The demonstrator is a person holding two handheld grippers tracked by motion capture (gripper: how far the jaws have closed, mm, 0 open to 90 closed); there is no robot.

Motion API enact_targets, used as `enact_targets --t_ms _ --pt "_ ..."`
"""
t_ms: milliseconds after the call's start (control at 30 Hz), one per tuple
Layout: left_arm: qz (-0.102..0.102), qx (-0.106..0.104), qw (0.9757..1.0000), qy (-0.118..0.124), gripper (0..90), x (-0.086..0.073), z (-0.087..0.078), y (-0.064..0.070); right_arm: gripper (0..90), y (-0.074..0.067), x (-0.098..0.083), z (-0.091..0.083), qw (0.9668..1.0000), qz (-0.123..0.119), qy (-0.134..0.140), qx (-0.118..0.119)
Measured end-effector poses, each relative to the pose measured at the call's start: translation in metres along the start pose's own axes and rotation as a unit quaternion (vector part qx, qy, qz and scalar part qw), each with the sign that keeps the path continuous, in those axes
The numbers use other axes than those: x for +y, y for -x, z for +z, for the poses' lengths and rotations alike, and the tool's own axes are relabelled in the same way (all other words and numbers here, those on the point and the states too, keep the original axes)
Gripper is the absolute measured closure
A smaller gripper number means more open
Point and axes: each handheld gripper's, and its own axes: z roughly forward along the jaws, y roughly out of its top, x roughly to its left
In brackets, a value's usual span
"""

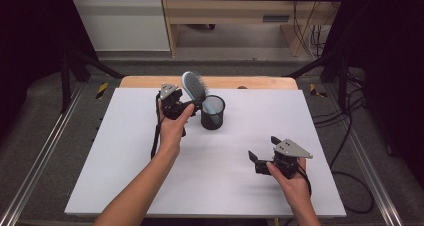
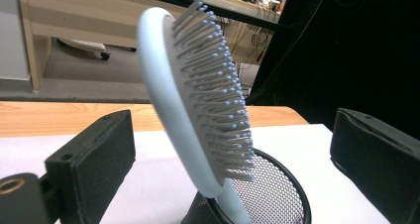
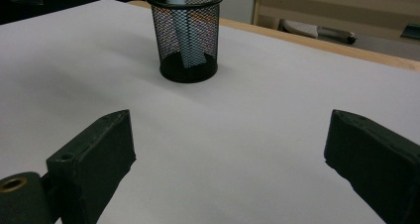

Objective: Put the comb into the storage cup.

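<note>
Nearest me, my right gripper [image 1: 262,153] rests released on the white tabletop [image 1: 125,176]. My left gripper [image 1: 192,106] hangs released around the hairbrush [image 1: 194,86], which stands tilted in the mesh cup [image 1: 213,113].

White table [image 1: 150,176], mesh cup [image 1: 212,113] atop

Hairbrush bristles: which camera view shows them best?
The left gripper view: the hairbrush stands close, bristles sharp. The high view shows it small, leaning from the mesh cup. The right gripper view shows its handle inside the cup.
</note>
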Motion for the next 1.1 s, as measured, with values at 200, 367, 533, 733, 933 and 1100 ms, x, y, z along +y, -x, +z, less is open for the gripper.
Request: enact_targets --t_ms 200,367,533,733,933,1100 --pt "0.003 0.005 1.0000 0.002 3.7 -0.001 -0.014 -0.008 5.5 -0.007 0.002 0.002 0.9999 -0.014 -0.006 0.004" --pt "0.014 0.010 0.9999 0.000 3.7 0.002 -0.026 -0.013 5.2 -0.009 0.002 0.005 0.9998 -0.016 -0.009 0.005" --pt "0.015 0.011 0.9998 -0.002 3.7 0.002 -0.031 -0.018 5.1 -0.008 0.002 0.005 0.9998 -0.017 -0.009 0.006" --pt "0.019 0.003 0.9998 -0.006 3.7 0.000 -0.032 -0.016 4.6 -0.007 0.002 0.005 0.9998 -0.015 -0.011 0.005" --pt "0.048 -0.001 0.9987 -0.016 3.7 -0.003 -0.033 -0.009 4.6 -0.009 0.002 0.006 0.9997 -0.017 -0.014 0.007" --pt "0.048 0.002 0.9987 -0.018 4.0 -0.003 -0.034 -0.008 4.5 -0.009 0.002 0.006 0.9998 -0.014 -0.015 0.007"
